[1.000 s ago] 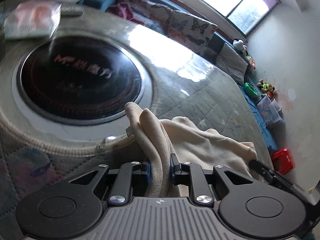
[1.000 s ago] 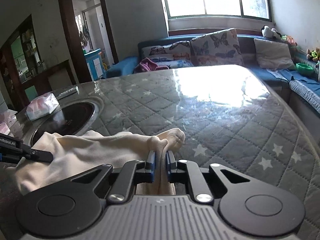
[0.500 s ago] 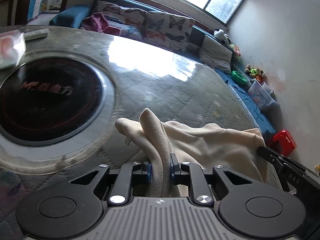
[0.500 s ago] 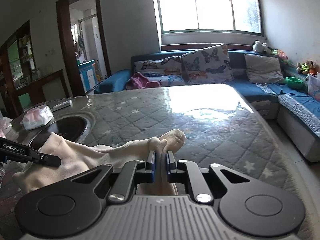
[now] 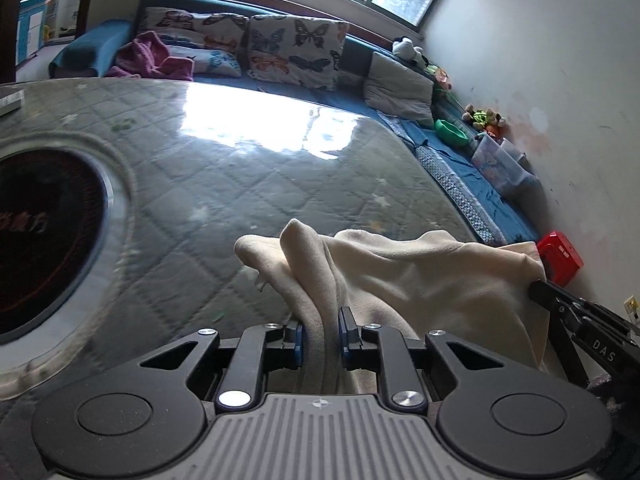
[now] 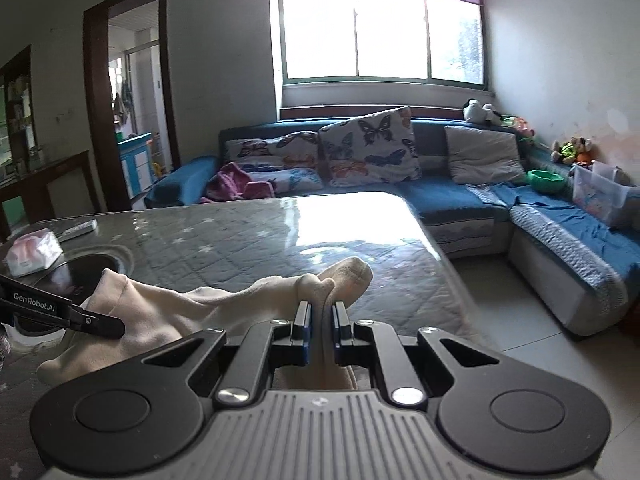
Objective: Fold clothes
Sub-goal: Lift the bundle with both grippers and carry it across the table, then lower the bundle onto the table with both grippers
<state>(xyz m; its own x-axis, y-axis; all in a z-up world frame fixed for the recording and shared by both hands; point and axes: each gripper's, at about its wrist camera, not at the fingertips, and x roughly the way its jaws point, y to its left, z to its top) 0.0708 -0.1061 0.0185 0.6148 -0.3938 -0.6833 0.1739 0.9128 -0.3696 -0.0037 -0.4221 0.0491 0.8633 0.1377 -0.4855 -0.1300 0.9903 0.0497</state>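
Note:
A cream fleece garment (image 5: 420,280) hangs stretched between both grippers above the quilted table top (image 5: 248,184). My left gripper (image 5: 320,320) is shut on one bunched edge of the cloth, which sticks up past the fingers. My right gripper (image 6: 321,312) is shut on the other bunched edge of the cream garment (image 6: 224,304). In the left wrist view the right gripper (image 5: 580,320) enters from the right, at the cloth's far corner. In the right wrist view the left gripper (image 6: 80,318) reaches in from the left edge. The lower part of the garment is hidden behind the gripper bodies.
A round black induction hob (image 5: 44,236) is set into the table at the left. A tissue pack (image 6: 32,254) and a remote (image 6: 78,230) lie near it. A blue corner sofa (image 6: 460,200) with butterfly cushions runs behind and right of the table. A red box (image 5: 560,258) sits on the floor.
Both grippers have risen and tilted up with the garment held between them. The hob slid left in the left wrist view; more of the room shows in the right wrist view.

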